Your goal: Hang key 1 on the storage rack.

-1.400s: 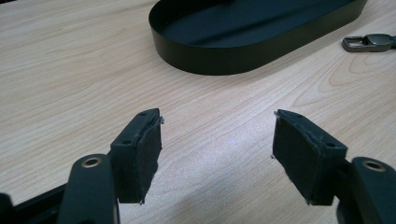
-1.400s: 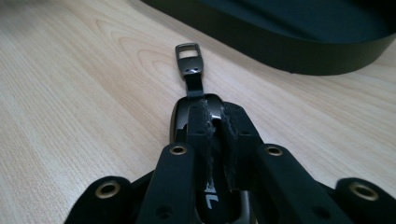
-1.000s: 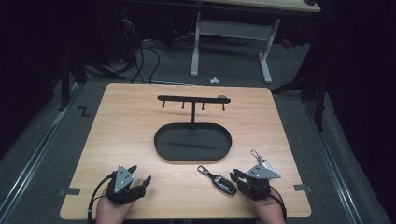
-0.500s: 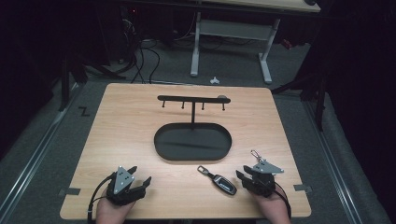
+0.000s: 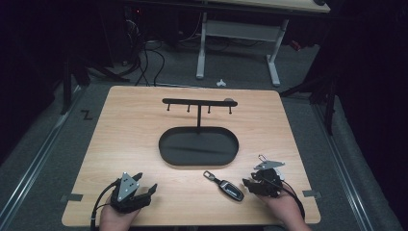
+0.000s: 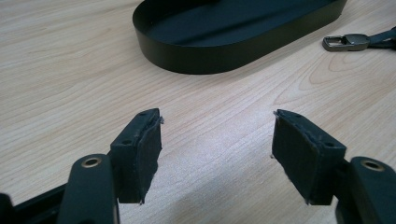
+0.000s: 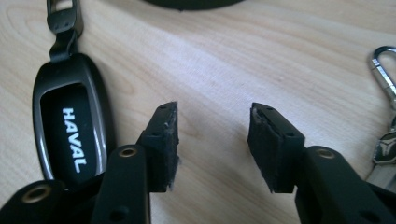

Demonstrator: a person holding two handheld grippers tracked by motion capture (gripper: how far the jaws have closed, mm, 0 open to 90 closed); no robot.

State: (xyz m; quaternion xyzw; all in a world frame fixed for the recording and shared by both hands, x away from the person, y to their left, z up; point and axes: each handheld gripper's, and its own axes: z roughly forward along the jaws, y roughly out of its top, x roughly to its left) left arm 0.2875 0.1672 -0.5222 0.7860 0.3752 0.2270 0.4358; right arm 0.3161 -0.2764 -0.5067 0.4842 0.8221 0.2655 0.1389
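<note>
A black car key fob (image 5: pixel 230 188) with a metal clip lies on the wooden table (image 5: pixel 134 134) near its front edge. In the right gripper view the fob (image 7: pixel 70 126) reads HAVAL and lies just left of the jaws. My right gripper (image 5: pixel 250 179) sits right of the fob. Its jaws have just been opening and stand open (image 7: pixel 215 116) over bare wood. My left gripper (image 5: pixel 146 181) rests at the front left, open wide (image 6: pixel 217 126), with nothing between its pads.
A black oval tray (image 5: pixel 166 151) with a hook stand (image 5: pixel 198 102) sits mid-table; its wall (image 6: pixel 210 60) faces the left gripper. A silver carabiner (image 7: pixel 385 74) with a key lies right of the right gripper, also by its plate (image 5: pixel 262 158).
The right gripper's jaws have opened wider and it has backed slightly to the right of the key fob. The fob and the left gripper have stayed put.
</note>
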